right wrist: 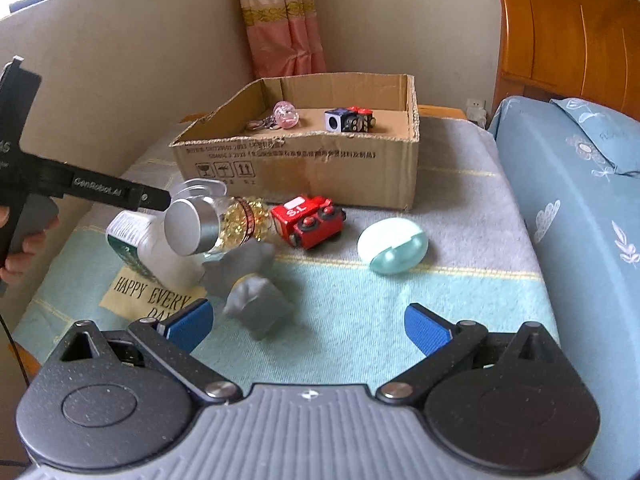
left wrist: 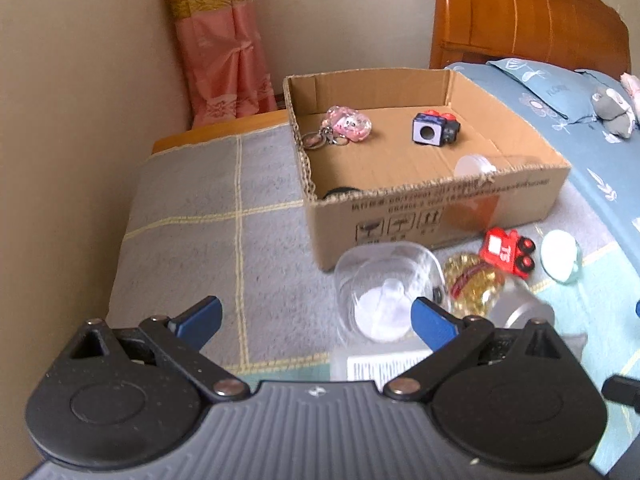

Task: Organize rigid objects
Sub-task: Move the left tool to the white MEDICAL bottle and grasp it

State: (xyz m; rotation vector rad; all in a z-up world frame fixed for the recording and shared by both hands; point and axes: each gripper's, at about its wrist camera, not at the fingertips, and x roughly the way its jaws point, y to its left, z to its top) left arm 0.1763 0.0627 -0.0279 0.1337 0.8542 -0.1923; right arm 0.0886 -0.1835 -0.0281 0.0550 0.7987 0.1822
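Left claw wide open, blue pads spread, nothing gripped, hovering low over grey checked blanket. Clear plastic cup lying on blanket just ahead, beside right pad. White labelled bottle lying on side at left edge of clutter, partly over "HAPPY EVERY" patch. Jar of gold beads with silver lid lying just right of bottle, touching red toy truck. Grey lump-shaped toy in front of jar, blurred, near left pad of right claw. Cardboard box behind clutter, open top; inside: pink keychain charm at left, dark cube with red top to its right, clear round lid against near wall, dark round item in near left corner mostly hidden. Pale blue-green oval case right of truck, apart from it. Right claw wide open too, empty, above light blue blanket stripe. Blue floral bedding and wooden headboard far right.
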